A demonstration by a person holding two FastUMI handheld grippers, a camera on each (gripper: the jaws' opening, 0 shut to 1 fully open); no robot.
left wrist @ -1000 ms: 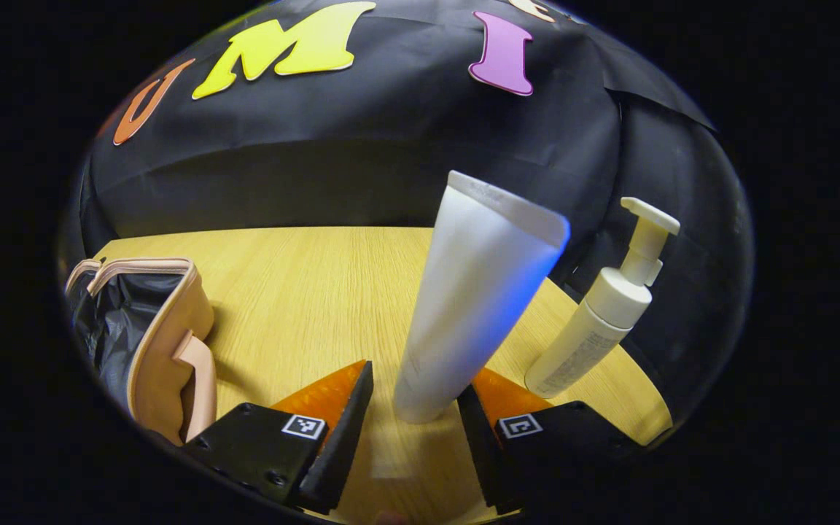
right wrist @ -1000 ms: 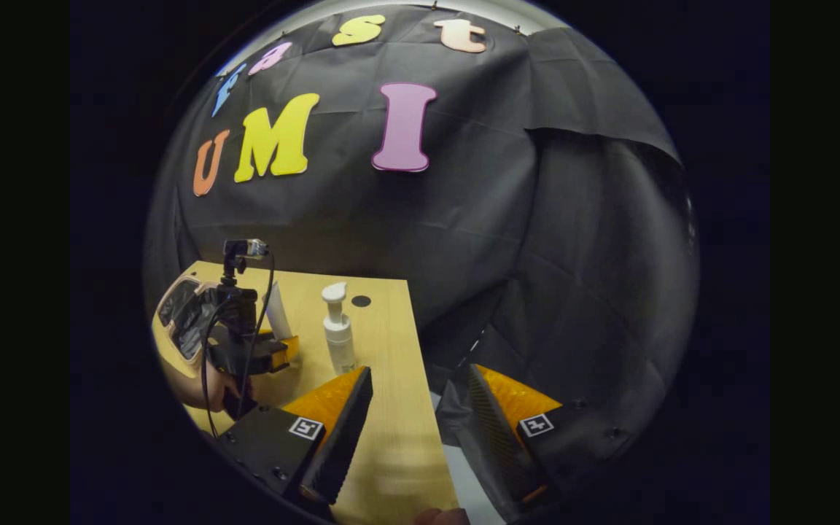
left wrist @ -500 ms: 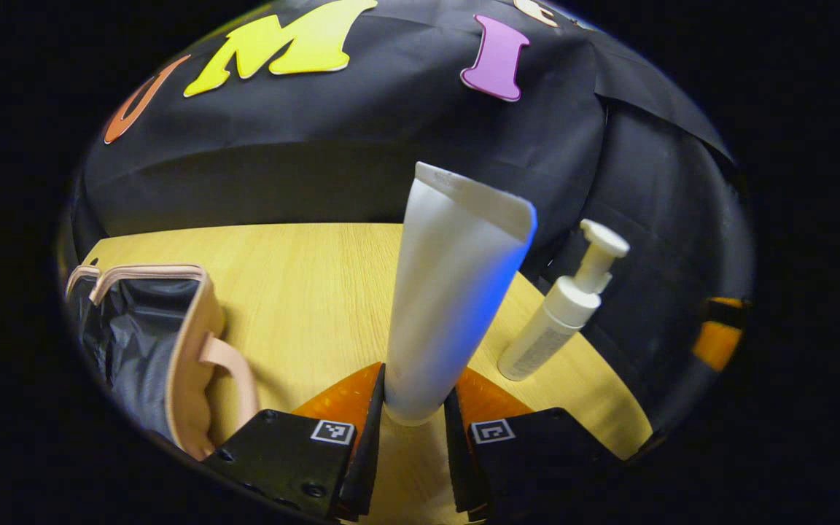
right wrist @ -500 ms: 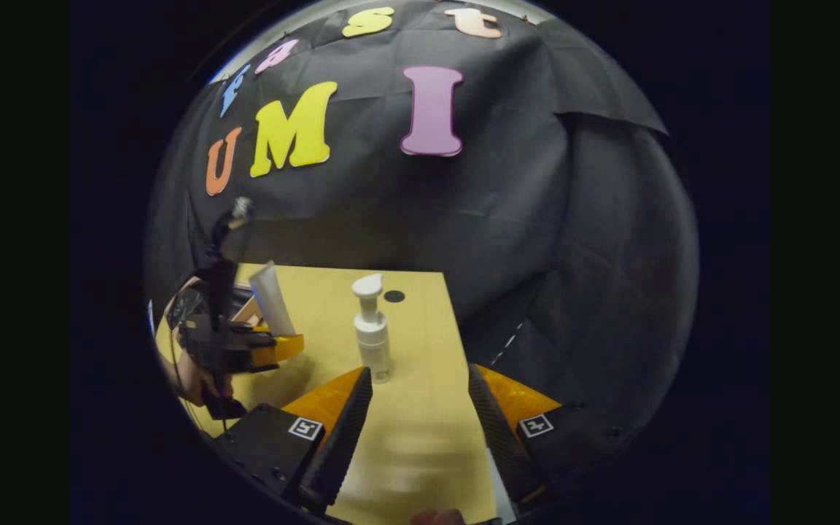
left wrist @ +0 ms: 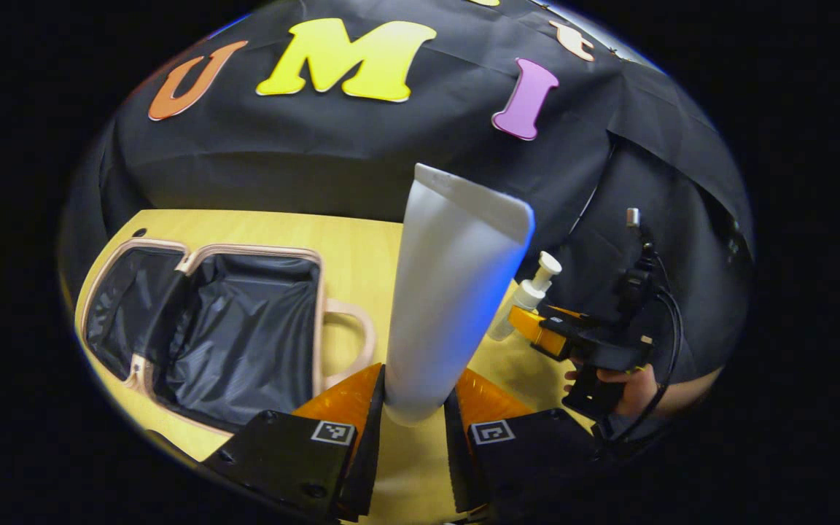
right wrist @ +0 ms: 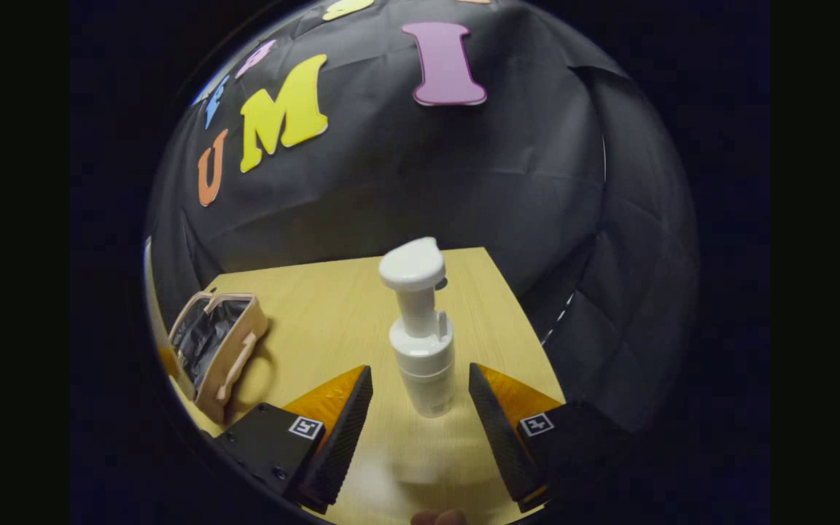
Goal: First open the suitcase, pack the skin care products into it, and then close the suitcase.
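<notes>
The left tool (left wrist: 413, 437) has lifted the white tube (left wrist: 453, 292) up and swung toward the suitcase (left wrist: 223, 328), and the right tool (right wrist: 420, 430) has come up close to the pump bottle (right wrist: 420, 335). The left tool squeezes the tube's bottom end with both fingers. The suitcase lies wide open on the yellow surface (right wrist: 332, 313), and its dark lined inside has nothing in it. The right tool's fingers are spread apart, with the bottle standing between them, not touched.
</notes>
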